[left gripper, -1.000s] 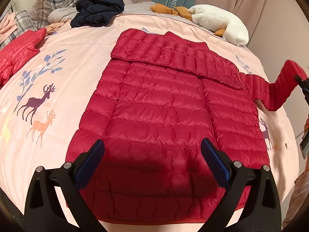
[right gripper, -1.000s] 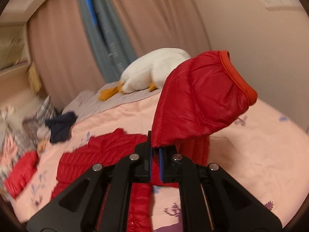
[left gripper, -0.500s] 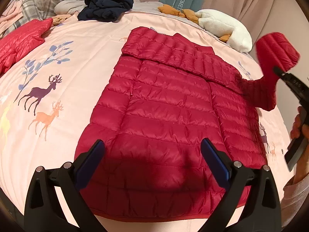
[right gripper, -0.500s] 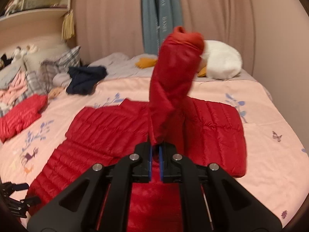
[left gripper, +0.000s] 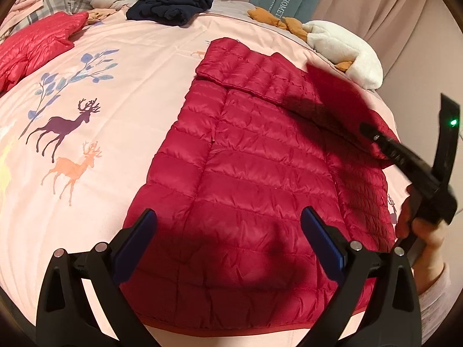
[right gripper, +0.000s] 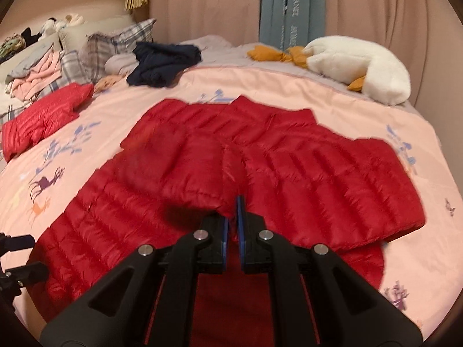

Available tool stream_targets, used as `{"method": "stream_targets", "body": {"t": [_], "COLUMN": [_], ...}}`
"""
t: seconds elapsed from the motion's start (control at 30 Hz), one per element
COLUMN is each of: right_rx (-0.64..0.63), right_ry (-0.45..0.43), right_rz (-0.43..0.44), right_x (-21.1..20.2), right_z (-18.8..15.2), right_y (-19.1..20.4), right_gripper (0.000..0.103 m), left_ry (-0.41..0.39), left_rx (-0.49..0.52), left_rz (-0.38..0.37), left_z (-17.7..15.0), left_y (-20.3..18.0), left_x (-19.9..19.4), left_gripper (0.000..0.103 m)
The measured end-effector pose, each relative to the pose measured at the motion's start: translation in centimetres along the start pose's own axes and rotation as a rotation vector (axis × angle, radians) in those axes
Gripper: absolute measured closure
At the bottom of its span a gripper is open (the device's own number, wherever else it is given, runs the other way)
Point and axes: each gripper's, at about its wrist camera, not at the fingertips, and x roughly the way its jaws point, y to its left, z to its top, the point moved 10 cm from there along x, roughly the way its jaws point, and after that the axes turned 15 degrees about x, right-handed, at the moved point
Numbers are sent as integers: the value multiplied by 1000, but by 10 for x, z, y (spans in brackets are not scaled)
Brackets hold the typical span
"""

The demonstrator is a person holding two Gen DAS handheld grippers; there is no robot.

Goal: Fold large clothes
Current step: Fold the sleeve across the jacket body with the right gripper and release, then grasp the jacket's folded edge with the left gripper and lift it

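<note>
A red quilted down jacket (left gripper: pixel 260 179) lies flat on the pink bed, with one sleeve folded across its top. My left gripper (left gripper: pixel 228 231) hovers open over the jacket's lower hem, nothing between its blue pads. My right gripper (right gripper: pixel 233 219) is shut on the jacket's other sleeve (right gripper: pixel 191 170), which drapes blurred over the jacket's body (right gripper: pixel 318 179). In the left wrist view the right gripper (left gripper: pixel 367 128) comes in from the right edge, a hand (left gripper: pixel 425 228) holding it, the sleeve (left gripper: pixel 338 92) trailing over the jacket's upper right.
On the pink deer-print bedspread (left gripper: pixel 86 121) lie a second red jacket (left gripper: pixel 34 46) at far left, a dark navy garment (left gripper: pixel 170 5), plaid pillows (right gripper: pixel 95 55), stacked pink clothes (right gripper: pixel 37 78) and a white plush goose (right gripper: pixel 361 66). Curtains (right gripper: pixel 361 5) hang behind.
My right gripper has swung the sleeve from out beyond the jacket's right side inward and down over its body. The left gripper has drifted slightly and stayed open.
</note>
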Motion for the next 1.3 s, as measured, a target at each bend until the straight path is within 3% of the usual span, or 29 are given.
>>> {"method": "stream_targets", "body": {"t": [0.2,0.4,0.5,0.6,0.93,1.07,1.3], "right_rx": [-11,-10,-11,-14,27,90,166], "right_ry": [31,72,106,124,97,66,29], "right_rz": [25,44,50,38,67,61,34], "right_x": [8,13,18,20,-23,-51,-78], "right_z": [-10,-17,-22,-26,-38,-41,-48], "right_y": [14,22,23,22,-4,-32,-73], "right_gripper": [96,93,80,52,38,37,36], "left_ry": [3,-14,-13,1,34,28,2], "left_rx": [-1,-73,-106,-150,-297,-334,-387], "left_rz": [-18,-193,-268,-352,-534,-565,-537], "left_z": [3,28,43,52,68,78,92], "left_y": [0,-13,-21,-32,-62,-67,-67], "left_x": [3,12,21,33,70,80,99], "left_gripper": [3,3,3,3,3,3,3]}}
